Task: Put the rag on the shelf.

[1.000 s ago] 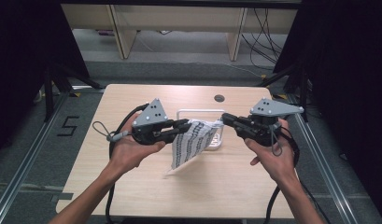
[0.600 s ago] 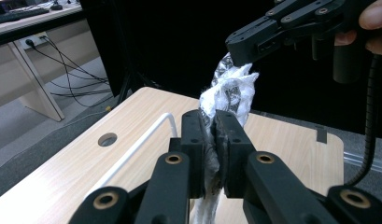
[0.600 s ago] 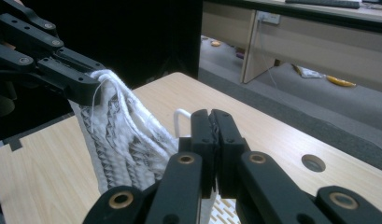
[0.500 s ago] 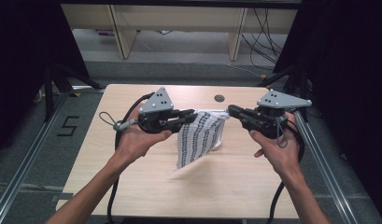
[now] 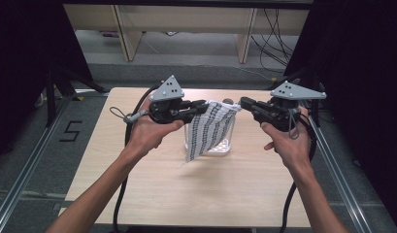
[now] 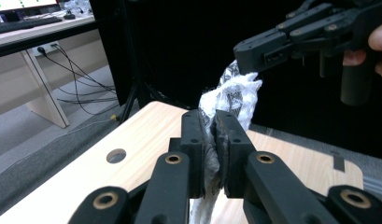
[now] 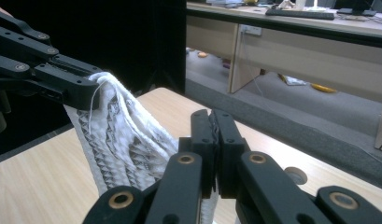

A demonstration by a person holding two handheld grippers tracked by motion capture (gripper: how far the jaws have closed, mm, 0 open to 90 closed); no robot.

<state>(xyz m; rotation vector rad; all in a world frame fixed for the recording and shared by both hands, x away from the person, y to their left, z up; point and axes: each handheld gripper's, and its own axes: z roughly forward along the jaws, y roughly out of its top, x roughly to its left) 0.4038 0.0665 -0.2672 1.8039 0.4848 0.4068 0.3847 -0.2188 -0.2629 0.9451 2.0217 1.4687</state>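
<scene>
Clear plastic container [image 5: 224,144] on table [image 5: 196,194], behind hanging cloth; contents not discernible. White cloth with dark pattern [image 5: 209,130] held in air above table, stretched between both claws, lower corner dangling free just above tabletop. Left claw [image 5: 204,105] clamped tight on cloth's left top corner; fabric pinched between jaws in left gripper view [image 6: 212,149]. Right claw [image 5: 244,102] clamped tight on right top corner [image 7: 212,135]. Round hole [image 6: 116,155] in table.
</scene>
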